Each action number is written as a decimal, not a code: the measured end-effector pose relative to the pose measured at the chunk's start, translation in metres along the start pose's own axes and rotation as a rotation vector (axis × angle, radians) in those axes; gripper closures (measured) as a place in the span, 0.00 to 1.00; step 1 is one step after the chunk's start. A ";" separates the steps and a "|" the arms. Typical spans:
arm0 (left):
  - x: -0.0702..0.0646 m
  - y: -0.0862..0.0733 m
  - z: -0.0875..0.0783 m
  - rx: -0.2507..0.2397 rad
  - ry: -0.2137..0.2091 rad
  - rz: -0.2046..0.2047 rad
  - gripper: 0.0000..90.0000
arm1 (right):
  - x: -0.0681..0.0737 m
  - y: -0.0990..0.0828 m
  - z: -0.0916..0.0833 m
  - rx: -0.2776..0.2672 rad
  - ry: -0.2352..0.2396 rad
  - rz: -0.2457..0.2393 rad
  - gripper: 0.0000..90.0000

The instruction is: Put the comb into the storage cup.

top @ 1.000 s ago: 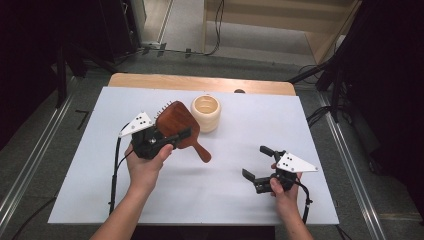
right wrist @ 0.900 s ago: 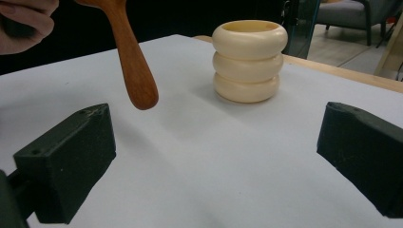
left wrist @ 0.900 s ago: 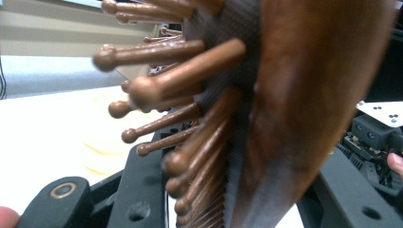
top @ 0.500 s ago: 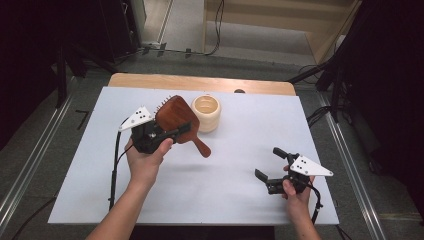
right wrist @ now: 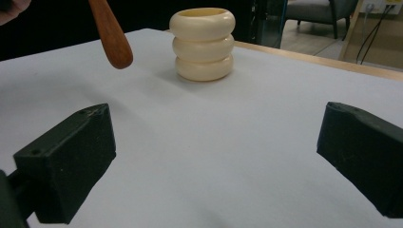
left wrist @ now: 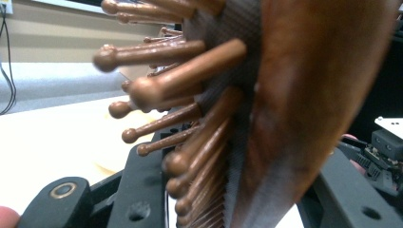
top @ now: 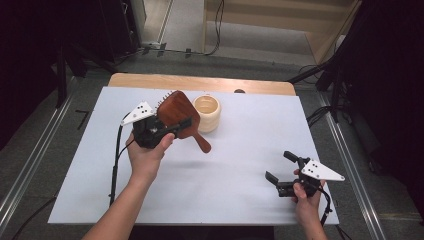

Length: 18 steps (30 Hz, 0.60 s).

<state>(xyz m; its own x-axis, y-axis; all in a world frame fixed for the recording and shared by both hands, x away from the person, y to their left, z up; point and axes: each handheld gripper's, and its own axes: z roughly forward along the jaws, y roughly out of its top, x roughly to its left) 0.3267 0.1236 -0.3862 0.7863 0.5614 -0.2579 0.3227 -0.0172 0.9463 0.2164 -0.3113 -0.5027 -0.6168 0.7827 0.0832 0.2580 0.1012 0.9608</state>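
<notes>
A brown wooden hairbrush (top: 181,120) is held in the air above the white table sheet, its handle (right wrist: 110,34) pointing down and to the right. My left gripper (top: 172,127) is shut on the brush head. In the left gripper view the bristles (left wrist: 180,109) and wooden back (left wrist: 309,95) sit between the black jaws. A cream ribbed cup (top: 207,113) stands just right of the brush and also appears as the cream ribbed cup (right wrist: 203,43) in the right gripper view. My right gripper (top: 281,168) is open and holds nothing, low near the front right of the sheet.
The white sheet (top: 240,150) covers a wooden table whose far edge (top: 200,82) shows beyond it. Metal rails run along the floor on both sides. Cables trail from each gripper toward the front edge.
My right gripper has drawn back toward the front right corner of the sheet. The left gripper with the brush has shifted slightly, staying beside the cup.
</notes>
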 end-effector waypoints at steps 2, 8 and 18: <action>0.000 0.002 0.002 0.005 0.002 0.008 0.66 | -0.003 -0.002 -0.004 -0.001 -0.008 0.006 0.00; 0.002 0.005 0.006 0.003 0.003 0.011 0.66 | -0.009 -0.005 -0.012 0.005 -0.032 0.014 0.00; 0.008 0.012 0.010 -0.002 0.016 0.013 0.66 | -0.020 -0.009 -0.026 -0.004 -0.074 0.048 0.00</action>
<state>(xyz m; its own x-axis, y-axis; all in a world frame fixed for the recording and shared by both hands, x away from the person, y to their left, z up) 0.3421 0.1197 -0.3792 0.7820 0.5743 -0.2423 0.3114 -0.0234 0.9500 0.2071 -0.3435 -0.5060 -0.5476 0.8296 0.1092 0.2825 0.0604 0.9574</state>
